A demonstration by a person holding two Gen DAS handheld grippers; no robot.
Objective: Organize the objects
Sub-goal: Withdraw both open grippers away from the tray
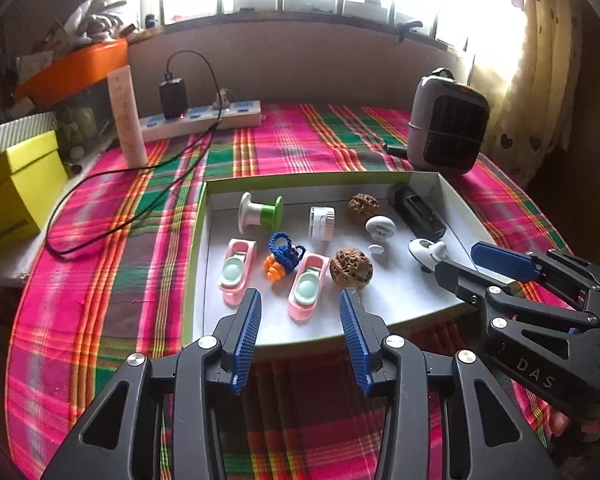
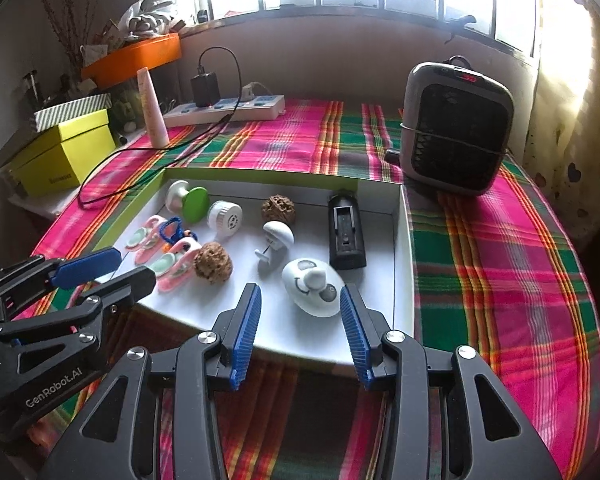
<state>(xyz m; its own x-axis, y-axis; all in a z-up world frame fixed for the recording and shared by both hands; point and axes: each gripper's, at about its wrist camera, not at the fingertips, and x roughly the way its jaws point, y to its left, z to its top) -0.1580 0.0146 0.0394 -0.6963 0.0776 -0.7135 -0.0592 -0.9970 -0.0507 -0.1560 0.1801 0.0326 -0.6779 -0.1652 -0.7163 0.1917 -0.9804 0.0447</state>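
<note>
While both grippers hang over the near edge of the tray (image 1: 432, 184), nothing sits between either pair of pads. Left gripper (image 1: 300, 300): released, empty, above the pink case (image 1: 306, 286) and walnut (image 1: 351, 268). Right gripper (image 2: 300, 296): released, empty, just short of the white egg toy (image 2: 314, 286). All small items lie inside the tray, spaced apart. Judgement: between picks, choosing a target. Next move calls for lowering over one item, pads either side, then closing gently; round pieces may roll.
</note>
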